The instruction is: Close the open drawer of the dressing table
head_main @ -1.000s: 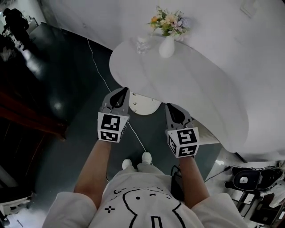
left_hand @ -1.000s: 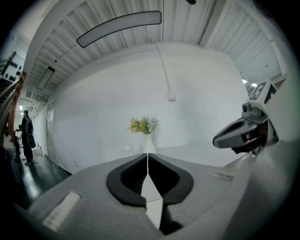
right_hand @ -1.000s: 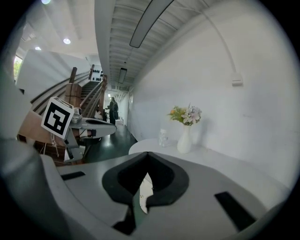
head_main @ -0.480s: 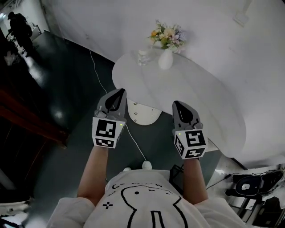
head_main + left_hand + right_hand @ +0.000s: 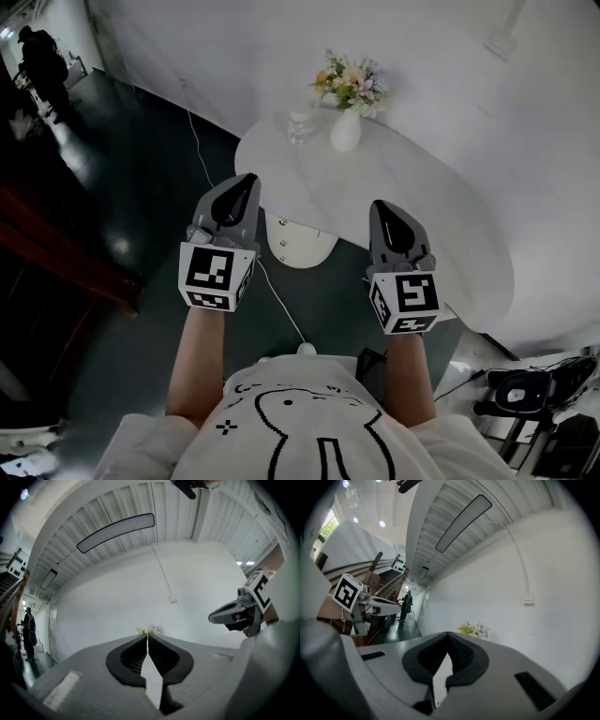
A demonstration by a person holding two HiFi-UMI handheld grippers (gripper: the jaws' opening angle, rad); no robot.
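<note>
The white oval dressing table [image 5: 422,216] stands against the wall. Its rounded white drawer [image 5: 305,246] sticks out from under the near left edge of the top. My left gripper [image 5: 246,180] is held in the air just left of the drawer, over the table's edge; its jaws are shut on nothing, and in the left gripper view the left gripper [image 5: 147,635] points up toward the wall. My right gripper [image 5: 382,206] hovers over the table's near edge to the right of the drawer, also shut and empty. In the right gripper view, the right gripper [image 5: 448,635] shows its tips meeting.
A white vase of flowers [image 5: 347,111] and a small glass object [image 5: 299,125] sit at the table's far left end. A white cable [image 5: 277,293] runs across the dark floor. Black equipment [image 5: 530,380] lies at lower right. A person [image 5: 42,54] stands far off.
Both grippers have drifted apart, the left one leftward and the right one rightward, and they sit a bit farther from the drawer. Both stay shut.
</note>
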